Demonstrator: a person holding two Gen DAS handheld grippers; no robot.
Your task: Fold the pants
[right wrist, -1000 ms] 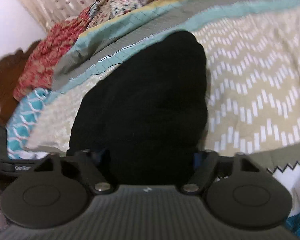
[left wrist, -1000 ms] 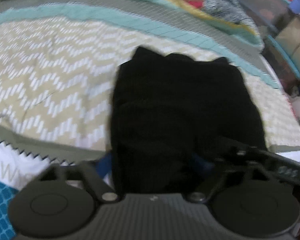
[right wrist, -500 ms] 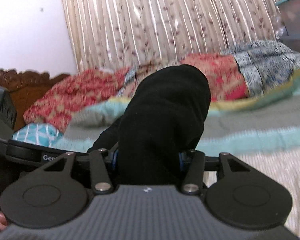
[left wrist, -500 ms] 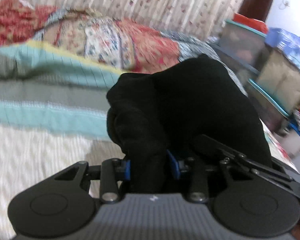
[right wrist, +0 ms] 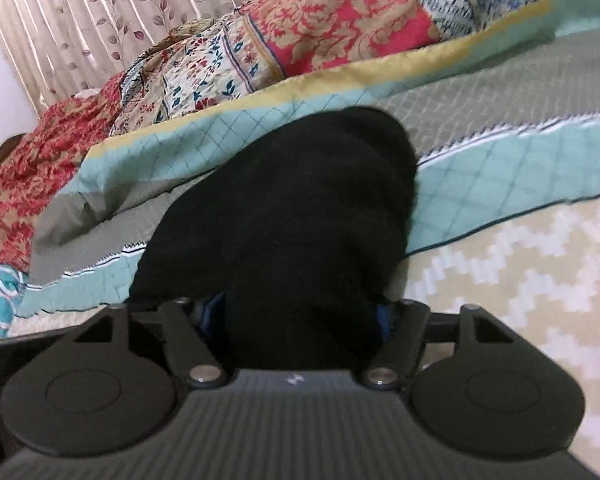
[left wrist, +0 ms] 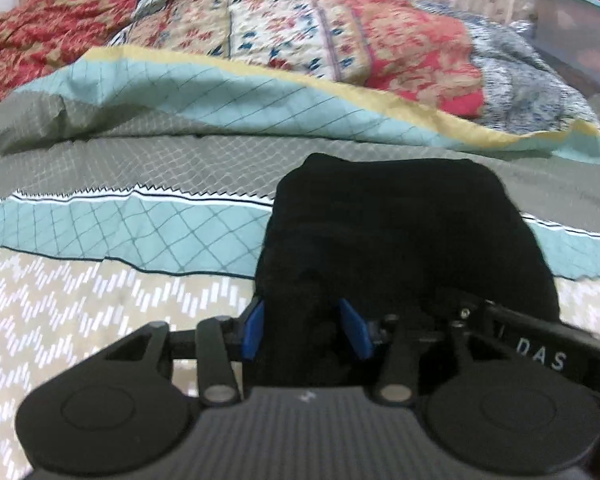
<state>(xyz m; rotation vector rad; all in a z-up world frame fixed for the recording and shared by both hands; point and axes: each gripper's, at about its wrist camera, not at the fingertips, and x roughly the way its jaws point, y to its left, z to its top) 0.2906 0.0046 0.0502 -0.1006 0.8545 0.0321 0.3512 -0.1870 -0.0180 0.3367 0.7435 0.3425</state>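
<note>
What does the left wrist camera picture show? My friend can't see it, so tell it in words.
Black pants bunch between the blue pads of the left gripper, whose jaws are opening. They lie on a bedspread with teal, grey and beige zigzag bands, and flowery quilts are heaped behind.

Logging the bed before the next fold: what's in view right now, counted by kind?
Black pants: 1
Patterned bedspread: 1
Floral quilt: 1
Leaf-print curtain: 1
Grippers: 2, left gripper and right gripper, both with jaws opening and pants fabric between them
Total: 6
</note>
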